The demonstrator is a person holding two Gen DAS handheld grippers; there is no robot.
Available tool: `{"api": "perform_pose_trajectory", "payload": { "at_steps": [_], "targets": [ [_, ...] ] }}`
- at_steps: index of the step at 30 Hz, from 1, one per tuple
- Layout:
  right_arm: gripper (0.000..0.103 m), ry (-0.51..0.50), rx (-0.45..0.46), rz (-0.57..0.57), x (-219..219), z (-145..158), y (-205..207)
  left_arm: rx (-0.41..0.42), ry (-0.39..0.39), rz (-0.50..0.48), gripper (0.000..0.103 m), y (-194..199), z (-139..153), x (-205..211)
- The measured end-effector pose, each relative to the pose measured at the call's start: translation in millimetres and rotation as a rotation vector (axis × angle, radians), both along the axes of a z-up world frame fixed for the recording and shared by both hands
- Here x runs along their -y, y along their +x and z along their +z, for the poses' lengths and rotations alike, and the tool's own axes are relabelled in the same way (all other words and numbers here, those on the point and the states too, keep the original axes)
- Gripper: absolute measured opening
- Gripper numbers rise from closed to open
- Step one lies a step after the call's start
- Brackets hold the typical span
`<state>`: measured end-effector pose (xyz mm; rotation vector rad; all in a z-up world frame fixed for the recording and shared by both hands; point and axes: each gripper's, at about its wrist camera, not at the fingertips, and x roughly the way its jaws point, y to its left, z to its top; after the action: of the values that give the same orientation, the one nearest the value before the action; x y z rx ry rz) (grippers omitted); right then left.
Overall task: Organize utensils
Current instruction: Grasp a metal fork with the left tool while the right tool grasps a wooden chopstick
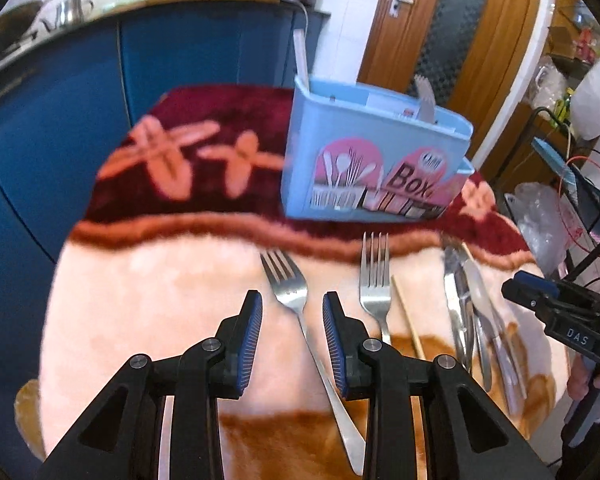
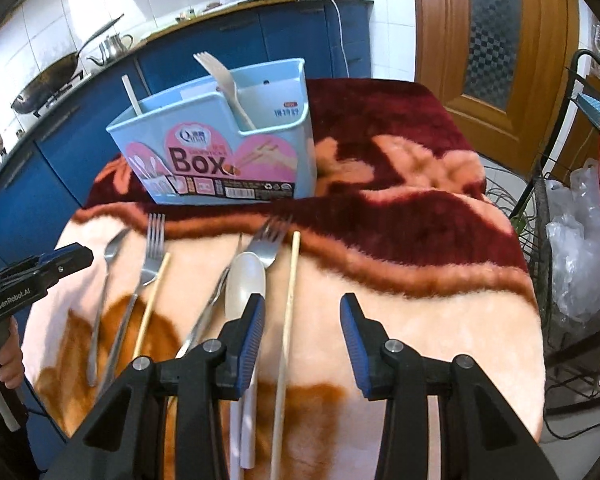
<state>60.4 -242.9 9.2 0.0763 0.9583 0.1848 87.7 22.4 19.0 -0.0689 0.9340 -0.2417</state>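
Observation:
A light blue utensil box stands at the back of the table; it also shows in the right wrist view, holding a pale fork and a chopstick. My left gripper is open, its fingers either side of a steel fork lying on the blanket. A second steel fork lies to its right. My right gripper is open over a wooden chopstick, with a white spoon beside its left finger.
A plush blanket covers the round table. More steel cutlery lies at the right, and another chopstick and fork at the left. Blue cabinets stand behind. A wire rack with plastic bags stands to the right.

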Motion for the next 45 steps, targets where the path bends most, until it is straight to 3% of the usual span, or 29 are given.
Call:
{"api": "perform_pose_trajectory", "payload": {
  "at_steps": [8, 12, 17, 23, 26, 29, 32, 41, 45],
  "targets": [
    [0.042, -0.024, -0.070, 0.016, -1, -3, 21, -0.064, -0.002, 0.025, 0.032, 23, -14, -7],
    [0.032, -0.030, -0.114, 0.052, -7, -7, 30, -0.104, -0.038, 0.037, 0.032, 32, -19, -10],
    [0.026, -0.044, -0.159, 0.069, -13, -14, 42, -0.120, -0.045, 0.006, 0.032, 37, -19, -7],
    [0.026, -0.040, -0.174, 0.076, -13, -17, 47, -0.177, -0.128, -0.018, 0.032, 46, -20, -7],
    [0.026, -0.035, -0.172, 0.083, -13, -18, 47, -0.184, -0.144, -0.025, 0.025, 50, -20, -7],
    [0.027, -0.023, -0.180, 0.081, -10, -18, 48, -0.210, -0.176, -0.041, 0.008, 51, -24, -7],
    [0.027, -0.021, -0.184, 0.082, -10, -18, 51, -0.255, -0.211, -0.065, 0.006, 51, -29, -1],
    [0.029, 0.000, -0.175, 0.064, -9, -20, 50, -0.231, -0.233, -0.070, 0.003, 50, -27, 6],
    [0.018, -0.021, -0.162, 0.048, -9, -20, 48, -0.180, -0.263, -0.087, 0.002, 38, -15, 6]
  ]
}}
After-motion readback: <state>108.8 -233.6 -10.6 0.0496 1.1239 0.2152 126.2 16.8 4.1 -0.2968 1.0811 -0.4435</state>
